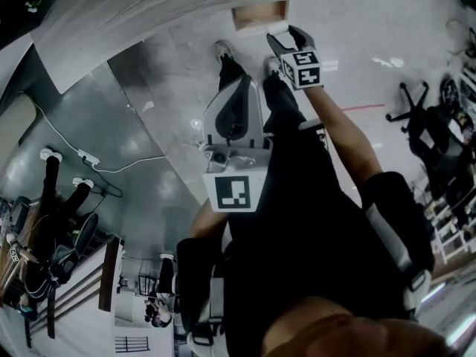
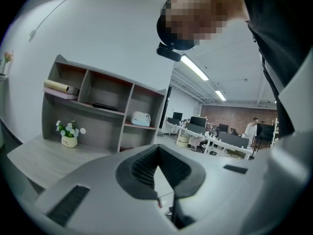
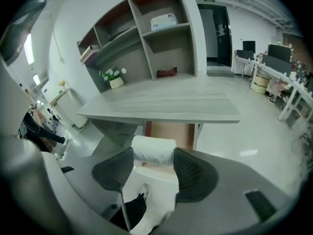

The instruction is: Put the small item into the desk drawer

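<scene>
A small white roll (image 3: 153, 150) sits crosswise between the pads of my right gripper (image 3: 153, 154), which is shut on it. Just beyond it, under the grey desk top (image 3: 161, 104), a drawer (image 3: 172, 130) with a brown wooden inside stands open. In the head view the right gripper (image 1: 282, 36) holds the white roll (image 1: 277, 27) at the near edge of the open drawer (image 1: 256, 15). My left gripper (image 1: 235, 114) hangs lower, in front of the person's legs, away from the desk. Its jaws (image 2: 157, 152) meet at the tips with nothing between them.
A shelf unit (image 3: 146, 38) stands on the desk with a flower pot (image 3: 116, 81), a white device (image 3: 164, 21) and a red object (image 3: 167, 72). A power strip with a cable (image 1: 83, 157) lies on the floor at the left. An office chair (image 1: 424, 121) stands at the right.
</scene>
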Demonstrator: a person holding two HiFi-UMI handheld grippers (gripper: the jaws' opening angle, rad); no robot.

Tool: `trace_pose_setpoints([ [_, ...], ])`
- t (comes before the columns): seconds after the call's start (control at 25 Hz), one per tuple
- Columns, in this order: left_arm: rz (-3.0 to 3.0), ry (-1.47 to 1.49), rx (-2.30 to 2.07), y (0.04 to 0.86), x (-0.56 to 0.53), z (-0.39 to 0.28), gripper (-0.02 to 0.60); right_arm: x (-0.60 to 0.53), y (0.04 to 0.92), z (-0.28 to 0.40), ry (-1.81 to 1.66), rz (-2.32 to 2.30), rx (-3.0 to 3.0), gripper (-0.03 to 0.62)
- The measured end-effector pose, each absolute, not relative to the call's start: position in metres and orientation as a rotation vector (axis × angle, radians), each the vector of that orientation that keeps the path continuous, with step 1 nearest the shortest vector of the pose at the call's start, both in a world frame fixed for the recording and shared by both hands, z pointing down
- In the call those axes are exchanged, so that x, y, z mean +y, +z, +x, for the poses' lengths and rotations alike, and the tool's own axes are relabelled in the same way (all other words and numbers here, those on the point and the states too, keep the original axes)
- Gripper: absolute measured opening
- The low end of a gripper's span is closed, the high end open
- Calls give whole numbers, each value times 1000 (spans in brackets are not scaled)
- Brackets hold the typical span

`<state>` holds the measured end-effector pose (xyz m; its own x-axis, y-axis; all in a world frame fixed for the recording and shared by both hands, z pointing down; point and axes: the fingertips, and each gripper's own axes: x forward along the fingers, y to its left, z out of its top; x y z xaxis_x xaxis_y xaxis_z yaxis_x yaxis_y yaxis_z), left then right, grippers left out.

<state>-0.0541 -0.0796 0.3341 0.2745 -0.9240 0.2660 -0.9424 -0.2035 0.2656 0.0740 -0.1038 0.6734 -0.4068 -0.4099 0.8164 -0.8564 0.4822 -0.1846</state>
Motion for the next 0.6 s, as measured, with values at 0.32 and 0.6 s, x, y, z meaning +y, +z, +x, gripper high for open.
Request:
trace_pose_setpoints([
  [0.32, 2177, 34, -1697, 334, -83, -54, -2, -99, 737, 77, 844, 1020, -1891, 256],
  [0.6, 2167, 44, -1685, 345, -81, -58, -2, -103, 781, 78, 876, 1025, -1812, 256],
])
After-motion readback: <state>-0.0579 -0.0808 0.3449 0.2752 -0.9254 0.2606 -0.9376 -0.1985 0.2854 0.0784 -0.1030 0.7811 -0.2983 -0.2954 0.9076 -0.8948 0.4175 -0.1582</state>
